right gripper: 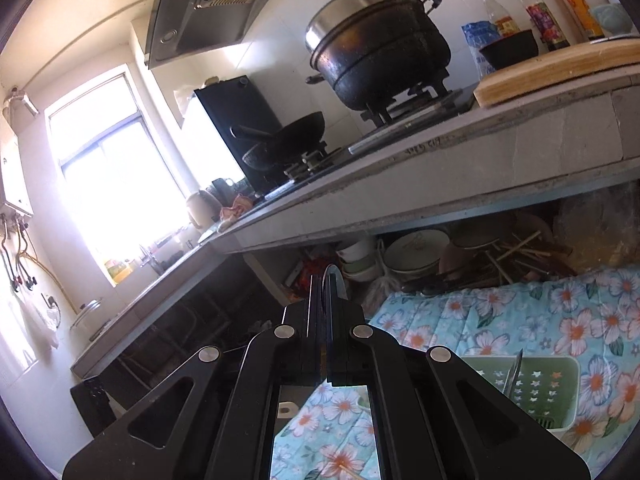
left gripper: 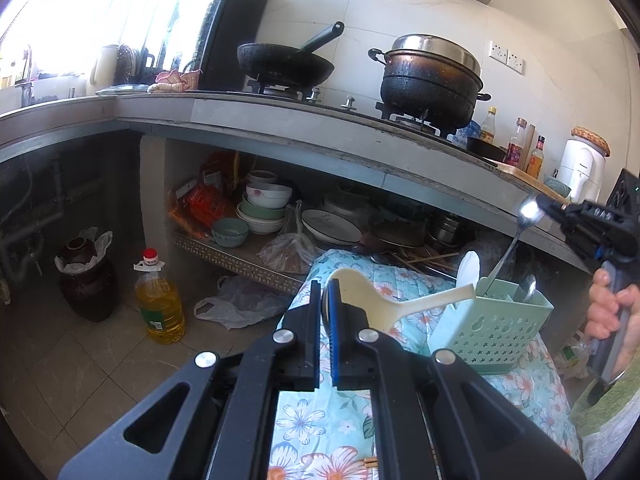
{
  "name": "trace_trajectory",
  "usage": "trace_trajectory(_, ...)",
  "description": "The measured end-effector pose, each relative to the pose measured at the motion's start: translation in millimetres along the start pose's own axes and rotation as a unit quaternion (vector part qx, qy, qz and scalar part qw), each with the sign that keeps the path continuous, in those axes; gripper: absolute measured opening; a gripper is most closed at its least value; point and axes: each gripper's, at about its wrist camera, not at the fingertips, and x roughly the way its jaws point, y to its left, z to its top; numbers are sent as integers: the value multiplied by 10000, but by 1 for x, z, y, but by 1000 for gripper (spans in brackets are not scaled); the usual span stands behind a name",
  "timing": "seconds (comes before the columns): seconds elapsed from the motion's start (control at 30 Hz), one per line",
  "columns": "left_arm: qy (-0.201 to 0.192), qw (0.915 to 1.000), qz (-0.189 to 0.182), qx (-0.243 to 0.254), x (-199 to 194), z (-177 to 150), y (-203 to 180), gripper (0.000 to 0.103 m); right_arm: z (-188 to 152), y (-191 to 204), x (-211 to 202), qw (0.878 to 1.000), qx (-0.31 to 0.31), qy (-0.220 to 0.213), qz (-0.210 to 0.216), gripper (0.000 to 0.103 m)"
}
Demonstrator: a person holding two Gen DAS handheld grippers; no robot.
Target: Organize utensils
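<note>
My left gripper [left gripper: 327, 292] is shut on the bowl of a cream plastic rice paddle [left gripper: 384, 305], whose handle points right toward the mint green utensil caddy [left gripper: 488, 332] on the floral cloth [left gripper: 344, 432]. My right gripper [left gripper: 546, 204] is shut on a metal spoon [left gripper: 516, 236] by its bowl, with the handle angled down into the caddy. A white spoon [left gripper: 468, 268] and another metal spoon [left gripper: 529, 289] stand in the caddy. In the right wrist view the right gripper [right gripper: 326, 280] pinches the spoon bowl [right gripper: 333, 276], above the caddy [right gripper: 532, 388].
A grey kitchen counter [left gripper: 320, 128] carries a black wok [left gripper: 285, 65], a black pot [left gripper: 432, 84] and sauce bottles [left gripper: 516, 148]. Under it a shelf holds bowls [left gripper: 264, 204], plates and chopsticks. An oil bottle [left gripper: 158, 300] and a dark jar [left gripper: 86, 280] stand on the floor.
</note>
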Motion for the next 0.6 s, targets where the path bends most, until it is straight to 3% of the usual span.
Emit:
trace_trajectory(0.33, -191, 9998, -97, 57, -11, 8, -1, 3, -35, -12, 11, 9963, -208, 548, -635, 1)
trace_trajectory(0.6, -414, 9985, -316, 141, -25, 20, -13, 3, -39, -9, -12, 9955, -346, 393, -788, 5)
